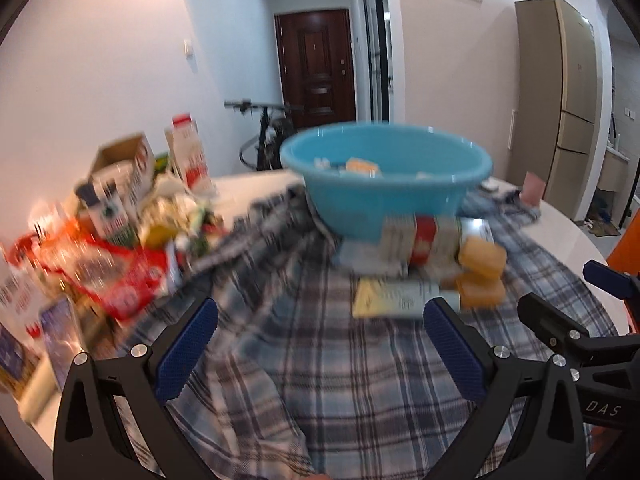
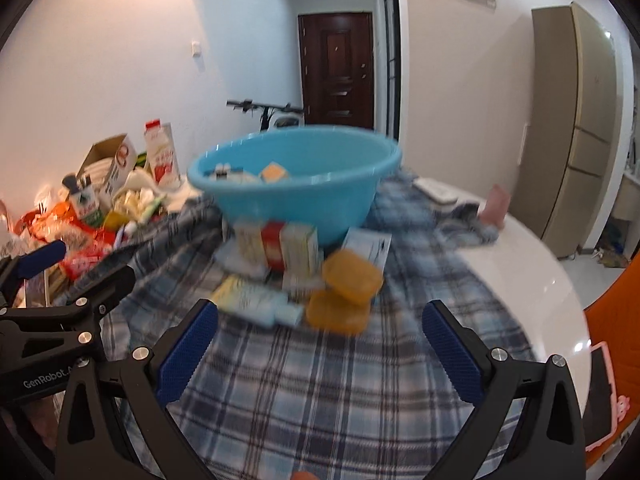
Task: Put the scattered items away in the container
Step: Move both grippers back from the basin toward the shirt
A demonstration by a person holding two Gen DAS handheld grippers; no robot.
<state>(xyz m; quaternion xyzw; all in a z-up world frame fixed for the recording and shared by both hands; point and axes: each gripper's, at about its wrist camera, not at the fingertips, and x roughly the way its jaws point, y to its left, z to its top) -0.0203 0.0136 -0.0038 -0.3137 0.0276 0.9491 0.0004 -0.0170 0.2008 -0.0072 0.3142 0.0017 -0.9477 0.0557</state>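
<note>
A blue plastic basin [image 1: 384, 184] [image 2: 296, 188] stands on a plaid cloth [image 1: 320, 380] [image 2: 312, 392] and holds a few small items. In front of it lie a red-and-cream box [image 1: 424, 244] [image 2: 280, 246], two stacked orange soap-like blocks [image 1: 480, 272] [image 2: 344, 288] and a pale tube [image 1: 400, 298] [image 2: 256, 300]. My left gripper [image 1: 320, 318] is open and empty, short of these items. My right gripper [image 2: 320, 320] is also open and empty, just before the tube and blocks. Both views are blurred.
A heap of milk cartons [image 1: 188, 156] [image 2: 162, 156], a cardboard box [image 1: 124, 160] and red wrappers [image 1: 120, 276] crowds the table's left side. A pink cup [image 1: 534, 188] [image 2: 496, 200] stands at the right on the bare white tabletop [image 2: 532, 280]. A phone [image 2: 600, 392] lies near the right edge.
</note>
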